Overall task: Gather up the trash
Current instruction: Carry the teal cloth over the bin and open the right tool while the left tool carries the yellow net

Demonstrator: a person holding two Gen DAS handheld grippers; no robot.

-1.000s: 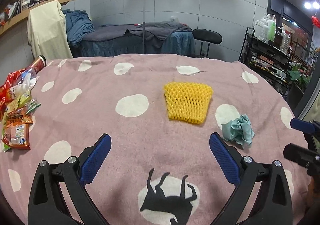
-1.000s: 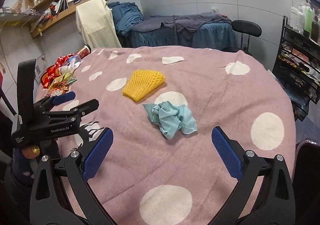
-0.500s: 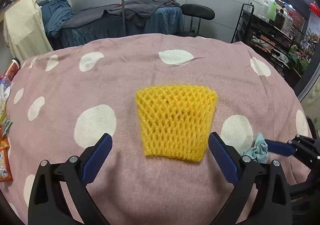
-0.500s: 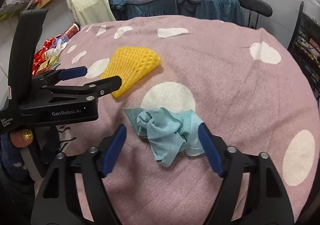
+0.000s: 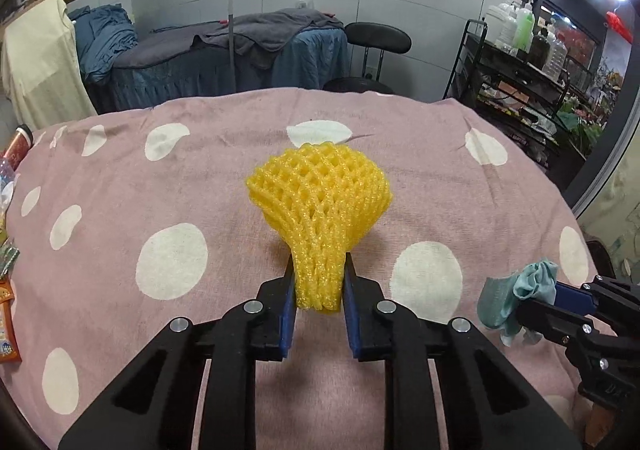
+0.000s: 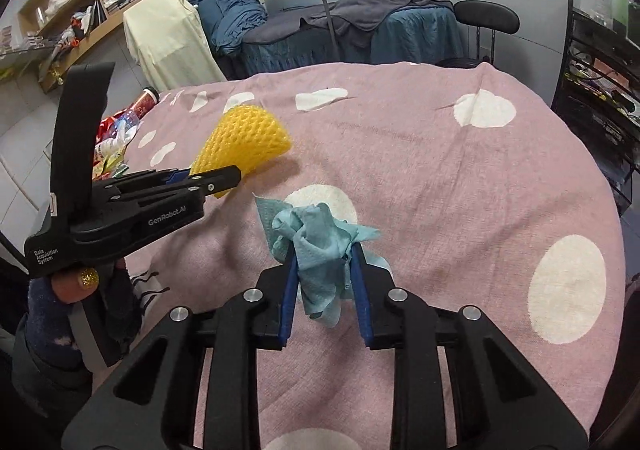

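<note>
**Both grippers pinch trash off the spotted cloth**

Near the middle of the pink cloth with white dots (image 5: 224, 186), the left wrist view shows the left gripper (image 5: 318, 306) with its jaws drawn narrow on the lower end of the yellow foam fruit net (image 5: 318, 202), which fans out above the blue pads. At the near right edge of the cloth, the right gripper (image 5: 560, 300) shows side-on with the crumpled teal paper towel (image 5: 516, 298).

From the right wrist view, the right gripper (image 6: 322, 278) is closing, the towel (image 6: 316, 246) already bunched between its pads. The left gripper (image 6: 200, 180) holds the net (image 6: 248, 140) towards the far left of the cloth, near a pile of snack wrappers (image 6: 110, 148) at that edge.

To do this well, I judge both grips should finish squeezing before lifting, since foam and paper slip easily.
</note>
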